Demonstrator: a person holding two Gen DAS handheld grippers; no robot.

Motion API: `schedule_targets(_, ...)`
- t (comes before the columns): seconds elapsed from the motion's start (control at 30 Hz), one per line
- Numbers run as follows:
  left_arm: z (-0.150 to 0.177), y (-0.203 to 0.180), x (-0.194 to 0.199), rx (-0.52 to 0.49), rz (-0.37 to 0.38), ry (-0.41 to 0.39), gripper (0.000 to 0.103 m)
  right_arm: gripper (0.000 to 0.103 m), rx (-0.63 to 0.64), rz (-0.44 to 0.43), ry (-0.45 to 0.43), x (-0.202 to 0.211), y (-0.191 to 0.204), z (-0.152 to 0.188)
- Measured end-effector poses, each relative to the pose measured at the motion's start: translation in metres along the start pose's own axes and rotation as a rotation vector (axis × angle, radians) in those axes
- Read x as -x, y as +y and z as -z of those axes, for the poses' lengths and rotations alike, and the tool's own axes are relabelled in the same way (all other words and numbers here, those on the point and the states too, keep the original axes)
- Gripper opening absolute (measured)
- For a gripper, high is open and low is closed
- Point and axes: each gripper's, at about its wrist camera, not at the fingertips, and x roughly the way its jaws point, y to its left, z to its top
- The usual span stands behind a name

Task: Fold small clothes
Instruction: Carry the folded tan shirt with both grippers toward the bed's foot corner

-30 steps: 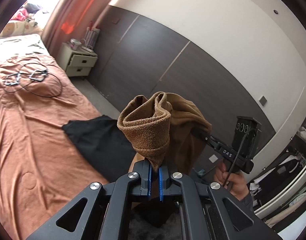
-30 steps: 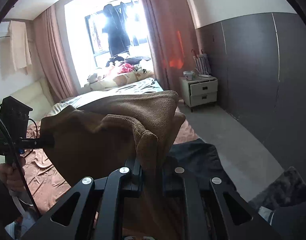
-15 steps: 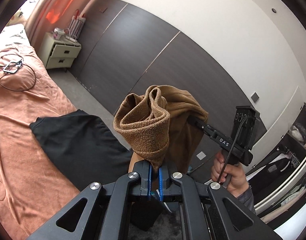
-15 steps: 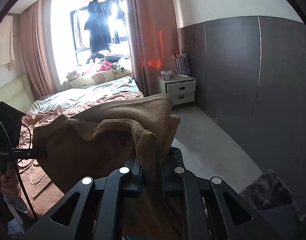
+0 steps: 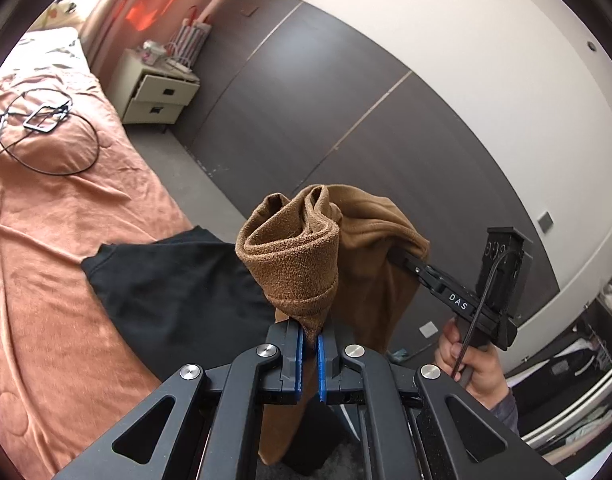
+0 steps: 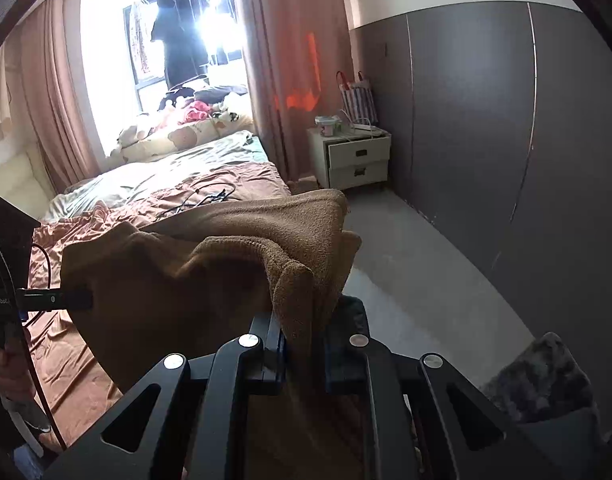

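Note:
A brown fleecy garment hangs in the air between both grippers, above the bed's near corner. My left gripper is shut on one bunched corner of it, the blue pads pinching the fabric. My right gripper is shut on the opposite corner; the same brown garment spreads from it toward the left. In the left wrist view the right gripper shows from the side, held by a hand. A black garment lies flat on the bed under the brown one.
The bed has an orange-brown cover with black cables and a metal frame on it. A white nightstand stands by the dark wall panels. Grey floor runs beside the bed; a dark fluffy rug lies at lower right.
Both grippers have carried the brown garment sideways along the bed's edge, so the black garment and the nightstand shifted in view. The grips have not changed.

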Motion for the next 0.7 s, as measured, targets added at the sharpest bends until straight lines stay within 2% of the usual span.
schedule_targets(0.23, -0.017, 0.047, -0.029, 0.054, -0.029, 0.017, 0.005, 0.01, -0.008, 0.024, 0.064, -0.042, -0.002, -0.021)
schedule_targets(0.53, -0.032, 0.106, -0.063, 0.115, -0.062, 0.048, 0.005, 0.01, 0.009, 0.049, 0.137, -0.077, -0.026, -0.043)
schedule_targets(0.7, -0.037, 0.131, -0.074, 0.139, -0.065, 0.051, 0.005, 0.01, 0.01, 0.066, 0.127, -0.097, -0.028, -0.045)
